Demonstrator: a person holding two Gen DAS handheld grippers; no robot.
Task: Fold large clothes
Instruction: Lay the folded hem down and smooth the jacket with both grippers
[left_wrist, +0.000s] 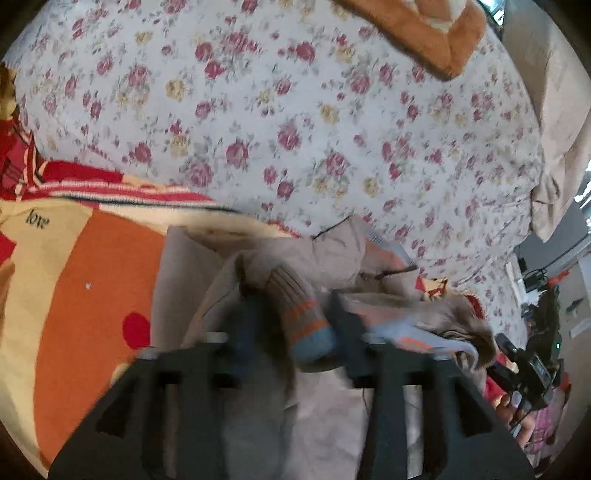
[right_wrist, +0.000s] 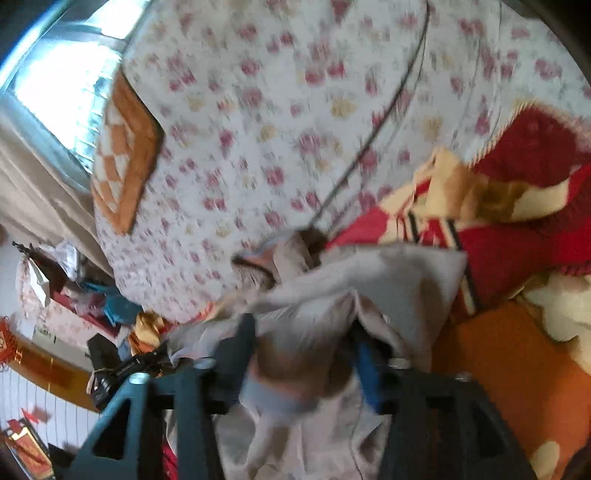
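The bunched beige knit garment (left_wrist: 332, 258) with its orange-and-blue striped cuff (left_wrist: 308, 328) pointing back toward the camera sat between the part-open fingers of the left gripper (left_wrist: 295, 314), while the right gripper (right_wrist: 303, 343) likewise bracketed gathered beige cloth, grip unclear.

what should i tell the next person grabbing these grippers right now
Left gripper: jaws closed on the ribbed cuff of the beige garment.
Right gripper: jaws closed on a bunch of the same garment, near another cuff.
The garment is held bunched over the orange and red blanket, beside the floral quilt.
Done: both ends gripped. No neat fold is visible yet.
Left: spread it flat, fold it, set it down.
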